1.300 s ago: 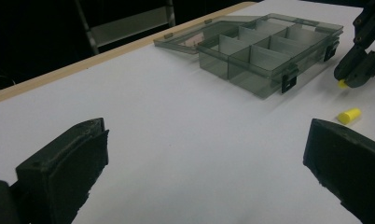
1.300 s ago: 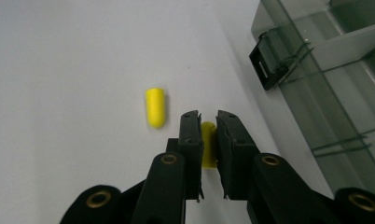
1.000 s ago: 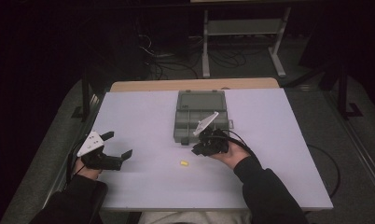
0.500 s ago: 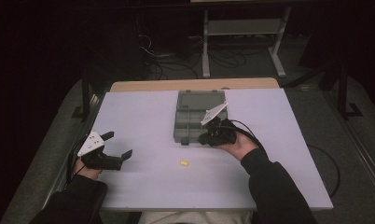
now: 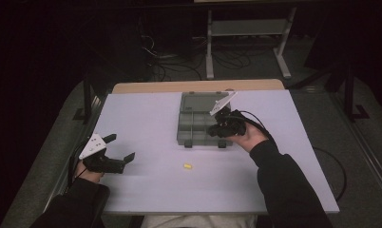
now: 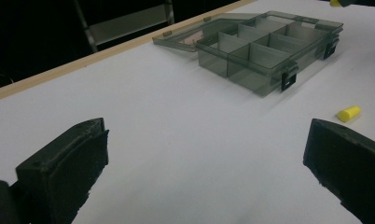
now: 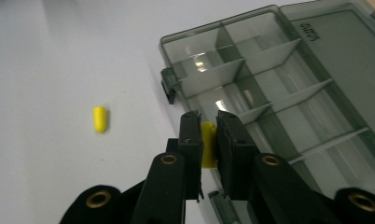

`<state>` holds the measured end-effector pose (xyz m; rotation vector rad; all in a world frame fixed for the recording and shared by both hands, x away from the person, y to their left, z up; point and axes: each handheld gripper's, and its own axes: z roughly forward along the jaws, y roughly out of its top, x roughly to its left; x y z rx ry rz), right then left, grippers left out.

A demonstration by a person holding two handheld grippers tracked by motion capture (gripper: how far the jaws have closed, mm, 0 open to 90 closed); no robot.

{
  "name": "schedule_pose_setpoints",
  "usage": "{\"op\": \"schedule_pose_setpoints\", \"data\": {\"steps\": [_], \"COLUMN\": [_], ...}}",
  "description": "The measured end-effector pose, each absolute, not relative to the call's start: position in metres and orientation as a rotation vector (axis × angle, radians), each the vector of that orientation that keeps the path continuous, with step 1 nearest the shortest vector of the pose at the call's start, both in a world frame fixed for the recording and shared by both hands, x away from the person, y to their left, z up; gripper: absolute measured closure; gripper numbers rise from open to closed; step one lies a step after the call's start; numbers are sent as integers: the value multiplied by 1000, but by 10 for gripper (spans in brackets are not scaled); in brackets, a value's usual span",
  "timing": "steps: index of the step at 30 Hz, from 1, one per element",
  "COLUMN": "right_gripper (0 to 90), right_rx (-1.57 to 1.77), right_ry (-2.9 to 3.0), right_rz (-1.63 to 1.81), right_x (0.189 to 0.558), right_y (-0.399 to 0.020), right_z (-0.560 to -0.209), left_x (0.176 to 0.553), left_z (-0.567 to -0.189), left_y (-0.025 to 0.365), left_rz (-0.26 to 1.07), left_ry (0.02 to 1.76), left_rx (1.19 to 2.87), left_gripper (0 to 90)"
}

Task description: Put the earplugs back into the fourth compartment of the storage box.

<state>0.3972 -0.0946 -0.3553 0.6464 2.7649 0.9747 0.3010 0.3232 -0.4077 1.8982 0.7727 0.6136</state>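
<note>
A smoky clear compartment box [image 5: 203, 126] [image 6: 269, 53] [image 7: 279, 88] lies open on the white table, its lid folded flat behind it. My right gripper [image 5: 216, 129] [image 7: 208, 140] hovers over the box's near compartments, shut on a small yellow plug [image 7: 208, 145] pinched upright between its pads. A second yellow plug [image 5: 187, 166] [image 6: 349, 113] [image 7: 100, 119] lies loose on the table in front of the box. My left gripper [image 5: 120, 151] [image 6: 204, 172] rests low at the table's left edge, open wide, with bare table between its jaws.
The white table top [image 5: 156, 190] ends in a wooden strip [image 5: 194, 87] at the far side. Beyond it stand a metal rack [image 5: 246, 28] and cables on the dark floor. Two black latches [image 6: 288, 79] stick out of the box's front wall.
My right gripper has risen and moved away from the near table, from the box's front edge to above its compartments, with the yellow plug in it. The left gripper has stayed put.
</note>
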Motion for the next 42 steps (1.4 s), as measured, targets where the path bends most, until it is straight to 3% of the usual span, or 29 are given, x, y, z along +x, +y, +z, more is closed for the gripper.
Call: {"op": "schedule_pose_setpoints", "data": {"steps": [19,42], "right_gripper": [792,791], "right_rx": [704,885], "right_ry": [2714,2695], "right_rz": [917,872], "right_x": [426,469], "right_y": [-112,-133], "right_z": [-334,-357], "left_x": [301,301], "left_z": [-408,-408], "left_y": [323,323], "left_rz": [612,608], "left_ry": [774,774], "left_rx": [1898,1902], "left_gripper": [0,0]}}
